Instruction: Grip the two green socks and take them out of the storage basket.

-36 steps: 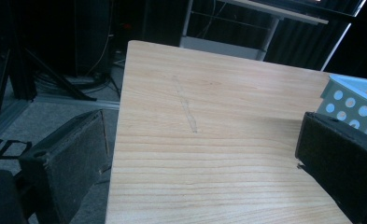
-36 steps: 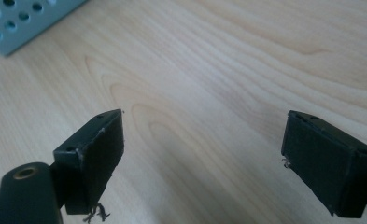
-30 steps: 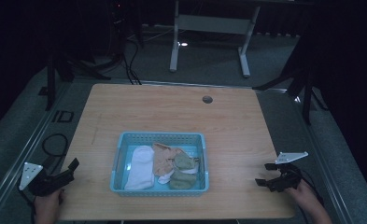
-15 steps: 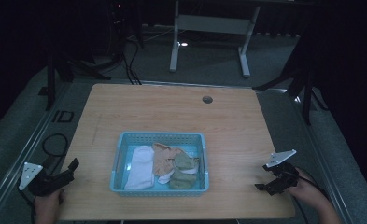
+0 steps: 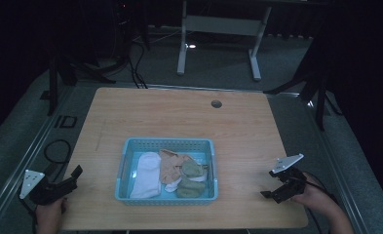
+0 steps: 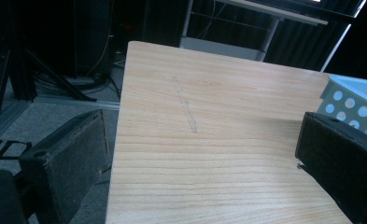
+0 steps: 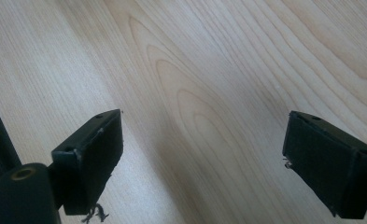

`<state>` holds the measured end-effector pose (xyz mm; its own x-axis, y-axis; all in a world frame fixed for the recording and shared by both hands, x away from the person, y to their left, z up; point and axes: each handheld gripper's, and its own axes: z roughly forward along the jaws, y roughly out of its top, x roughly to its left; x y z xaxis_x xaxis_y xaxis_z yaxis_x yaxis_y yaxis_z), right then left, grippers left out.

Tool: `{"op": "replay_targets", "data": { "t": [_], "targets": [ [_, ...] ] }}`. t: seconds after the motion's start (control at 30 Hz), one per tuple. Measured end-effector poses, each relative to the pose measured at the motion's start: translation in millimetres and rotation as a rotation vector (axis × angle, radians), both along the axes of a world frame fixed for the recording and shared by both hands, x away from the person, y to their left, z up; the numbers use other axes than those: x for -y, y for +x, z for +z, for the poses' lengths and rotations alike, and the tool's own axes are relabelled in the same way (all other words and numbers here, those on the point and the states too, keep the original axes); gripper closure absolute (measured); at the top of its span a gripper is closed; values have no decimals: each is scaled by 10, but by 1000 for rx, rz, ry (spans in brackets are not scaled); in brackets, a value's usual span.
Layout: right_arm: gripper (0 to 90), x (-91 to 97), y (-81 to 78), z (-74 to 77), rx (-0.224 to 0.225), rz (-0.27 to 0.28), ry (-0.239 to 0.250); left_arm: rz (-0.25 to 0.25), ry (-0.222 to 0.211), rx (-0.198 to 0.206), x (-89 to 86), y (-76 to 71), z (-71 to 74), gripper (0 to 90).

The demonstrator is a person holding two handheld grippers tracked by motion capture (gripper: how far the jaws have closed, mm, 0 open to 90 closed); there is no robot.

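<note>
Dark floor surrounds your pale wooden table (image 5: 179, 117). Near its front edge sits the light blue perforated plastic basket (image 5: 165, 144), holding a white sock (image 5: 145, 174), a peach cloth (image 5: 175, 163) and olive-green socks (image 5: 191, 176). Your left gripper (image 5: 72, 176) hovers at the table's front left corner, jaws wide and empty. Your right gripper (image 5: 272, 191) tilts down over bare wood right of the basket, jaws also wide apart.

loc: lab/test bay, I reckon | dark rm w/ black curtains | my wooden table (image 5: 179, 117) on grey floor | metal stand (image 5: 218, 24) & cables (image 5: 135, 53) behind
</note>
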<state>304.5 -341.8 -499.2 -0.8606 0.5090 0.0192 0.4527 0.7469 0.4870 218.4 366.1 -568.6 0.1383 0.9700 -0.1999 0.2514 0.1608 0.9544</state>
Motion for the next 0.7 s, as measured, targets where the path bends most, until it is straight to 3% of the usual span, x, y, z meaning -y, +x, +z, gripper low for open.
{"op": "replay_targets", "data": {
  "t": [0.33,0.7],
  "targets": [
    [128,-191,38,46,-16,55,-43,1,0,1,-1,-1,0,24],
    [128,-427,95,186,-9,113,-34,0,-1,1,-2,-1,0,24]
  ]
}}
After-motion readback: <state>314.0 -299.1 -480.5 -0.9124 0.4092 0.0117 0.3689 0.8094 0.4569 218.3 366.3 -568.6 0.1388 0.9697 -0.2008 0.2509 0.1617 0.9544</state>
